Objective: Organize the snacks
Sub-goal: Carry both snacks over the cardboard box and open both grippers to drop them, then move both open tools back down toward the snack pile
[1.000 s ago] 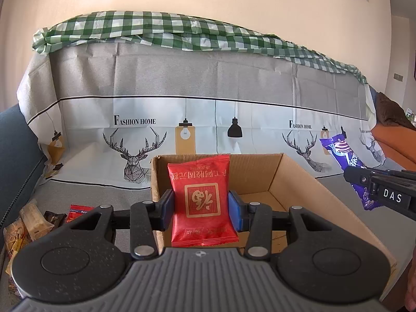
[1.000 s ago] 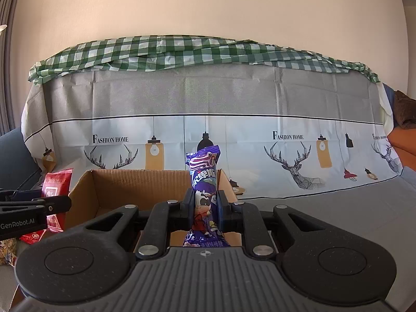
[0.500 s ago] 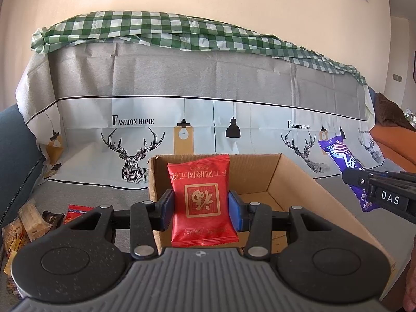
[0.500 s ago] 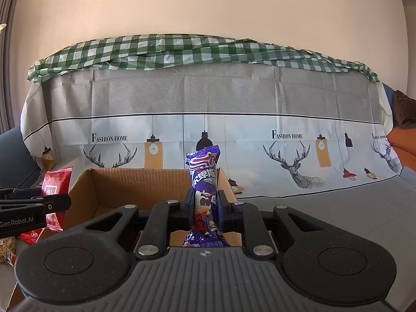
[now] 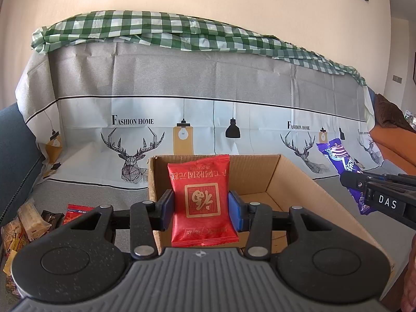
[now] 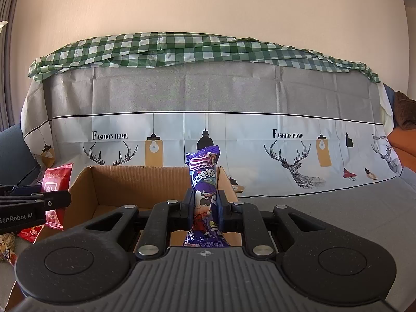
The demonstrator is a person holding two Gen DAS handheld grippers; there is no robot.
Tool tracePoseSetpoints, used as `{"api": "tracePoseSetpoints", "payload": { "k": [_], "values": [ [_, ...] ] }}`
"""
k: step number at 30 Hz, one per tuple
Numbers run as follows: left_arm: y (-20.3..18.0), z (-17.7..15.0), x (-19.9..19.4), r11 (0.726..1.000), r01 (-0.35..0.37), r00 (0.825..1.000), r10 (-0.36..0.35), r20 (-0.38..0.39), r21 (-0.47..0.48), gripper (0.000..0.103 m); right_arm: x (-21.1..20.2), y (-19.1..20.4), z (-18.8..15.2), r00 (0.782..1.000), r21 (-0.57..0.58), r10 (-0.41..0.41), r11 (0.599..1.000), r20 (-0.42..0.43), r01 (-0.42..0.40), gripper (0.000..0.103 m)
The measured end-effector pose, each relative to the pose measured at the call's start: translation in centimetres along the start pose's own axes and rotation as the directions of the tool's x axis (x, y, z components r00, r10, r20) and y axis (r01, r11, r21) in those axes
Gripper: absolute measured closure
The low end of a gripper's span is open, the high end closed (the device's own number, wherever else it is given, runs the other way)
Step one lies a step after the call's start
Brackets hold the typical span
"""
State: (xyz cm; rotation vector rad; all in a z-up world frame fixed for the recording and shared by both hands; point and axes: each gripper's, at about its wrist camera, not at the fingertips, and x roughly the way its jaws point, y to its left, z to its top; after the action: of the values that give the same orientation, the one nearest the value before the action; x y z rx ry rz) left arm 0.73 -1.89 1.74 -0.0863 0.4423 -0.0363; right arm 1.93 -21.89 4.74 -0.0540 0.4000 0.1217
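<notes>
My left gripper (image 5: 201, 208) is shut on a red snack packet (image 5: 202, 200), held upright over the near-left part of an open cardboard box (image 5: 293, 182). A purple snack packet (image 6: 205, 197) stands upright in my right gripper (image 6: 205, 208), which is shut on it above the box (image 6: 135, 184), near the box's right wall. From the left wrist view the right gripper (image 5: 348, 179) and its purple packet (image 5: 340, 156) show at the right. From the right wrist view the left gripper (image 6: 69, 200) and the red packet (image 6: 56, 182) show at the left.
Several loose snack packets (image 5: 28, 221) lie on the grey cloth left of the box. The box floor (image 5: 260, 200) looks bare where visible. A cloth-draped sofa back (image 5: 208, 91) with deer prints rises behind. An orange cushion (image 5: 395, 145) sits at far right.
</notes>
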Motion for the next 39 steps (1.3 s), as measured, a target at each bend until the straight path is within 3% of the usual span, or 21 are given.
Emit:
{"api": "tracePoseSetpoints", "payload": {
  "k": [15,17,18,20,23,28,39],
  "values": [
    [0.0,0.0,0.0,1.0,0.013,1.0,-0.013,0.0,-0.007,0.054,0.1,0.1,0.1,1.0,-0.002,0.001,1.0,-0.002,-0.001,0.085],
    [-0.1,-0.1,0.1,0.999,0.032,0.999,-0.032,-0.004,-0.008,0.044,0.1,0.1,0.0,1.0,-0.003,0.001,1.0,-0.006,-0.001,0.085],
    [-0.3,-0.1,0.0,0.999,0.035,0.999,-0.035,-0.001,-0.004,0.037,0.1,0.1,0.0,1.0,-0.005,-0.004,1.0,-0.008,0.004,0.083],
    [-0.6,-0.1,-0.2,0.999,0.036,0.999,-0.036,0.008,0.01,0.036,0.2,0.1,-0.1,1.0,-0.004,-0.01,1.0,-0.01,0.01,0.065],
    [-0.6,-0.2,-0.1,0.999,0.041,0.999,-0.041,0.005,0.013,0.036,0.2,0.1,-0.1,1.0,-0.005,-0.024,1.0,-0.007,0.024,0.054],
    [-0.4,-0.2,0.0,0.999,0.038,0.999,-0.038,0.001,0.009,0.036,0.4,0.3,-0.2,0.999,-0.019,-0.038,0.999,-0.019,0.038,0.048],
    [1.5,0.1,-0.6,1.0,0.018,1.0,-0.018,-0.003,-0.019,0.042,0.3,0.9,-0.2,0.998,-0.012,-0.055,0.998,-0.006,0.055,0.048]
  ]
}}
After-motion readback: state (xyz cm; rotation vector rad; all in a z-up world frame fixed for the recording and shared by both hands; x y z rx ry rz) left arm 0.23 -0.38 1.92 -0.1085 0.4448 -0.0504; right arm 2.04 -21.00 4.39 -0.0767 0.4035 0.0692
